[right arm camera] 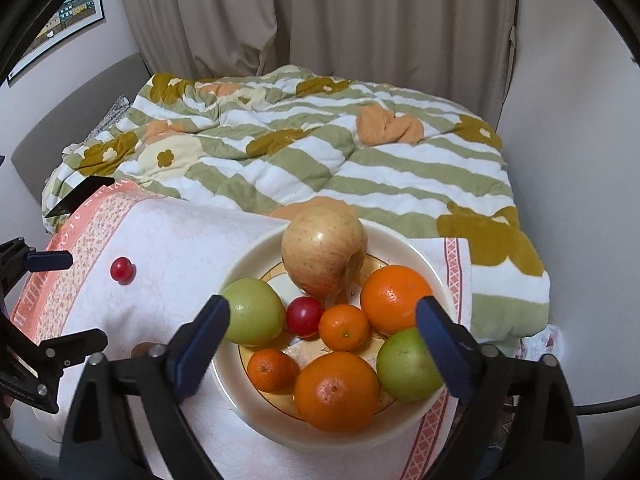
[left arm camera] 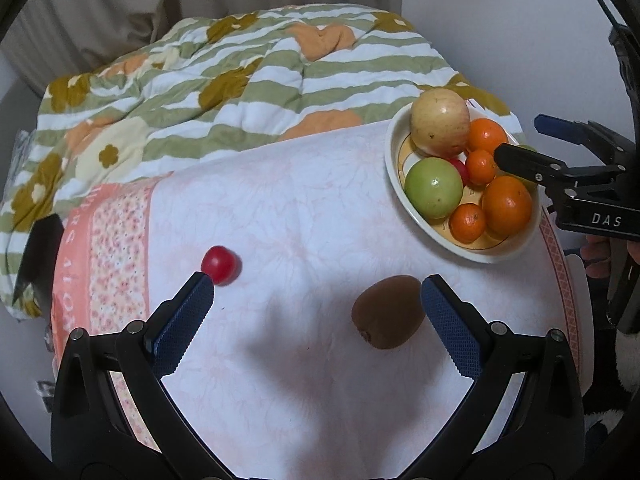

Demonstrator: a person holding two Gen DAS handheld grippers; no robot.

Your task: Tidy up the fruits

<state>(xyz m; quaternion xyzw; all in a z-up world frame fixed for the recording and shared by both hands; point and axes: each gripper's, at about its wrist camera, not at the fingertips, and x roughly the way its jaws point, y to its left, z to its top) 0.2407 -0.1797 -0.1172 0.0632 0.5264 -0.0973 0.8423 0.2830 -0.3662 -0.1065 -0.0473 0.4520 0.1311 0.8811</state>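
A cream plate (left arm camera: 394,148) (right arm camera: 248,252) at the table's right holds a yellow-red apple (left arm camera: 439,123) (right arm camera: 324,250), green apples (left arm camera: 434,188) (right arm camera: 252,312), several oranges (left arm camera: 507,205) (right arm camera: 337,390) and a small red fruit (right arm camera: 304,316). A brown kiwi (left arm camera: 387,312) and a small red fruit (left arm camera: 218,265) (right arm camera: 121,269) lie loose on the cloth. My left gripper (left arm camera: 316,292) is open and empty above the cloth, the kiwi just inside its right finger. My right gripper (right arm camera: 322,316) (left arm camera: 516,140) is open and empty, hovering over the plate.
The table wears a white cloth (left arm camera: 288,200) with a pink floral border (left arm camera: 112,240). A striped green and white quilt (left arm camera: 240,80) (right arm camera: 340,152) lies behind it. A dark object (left arm camera: 40,252) sits at the table's left edge. Curtains (right arm camera: 320,12) hang at the back.
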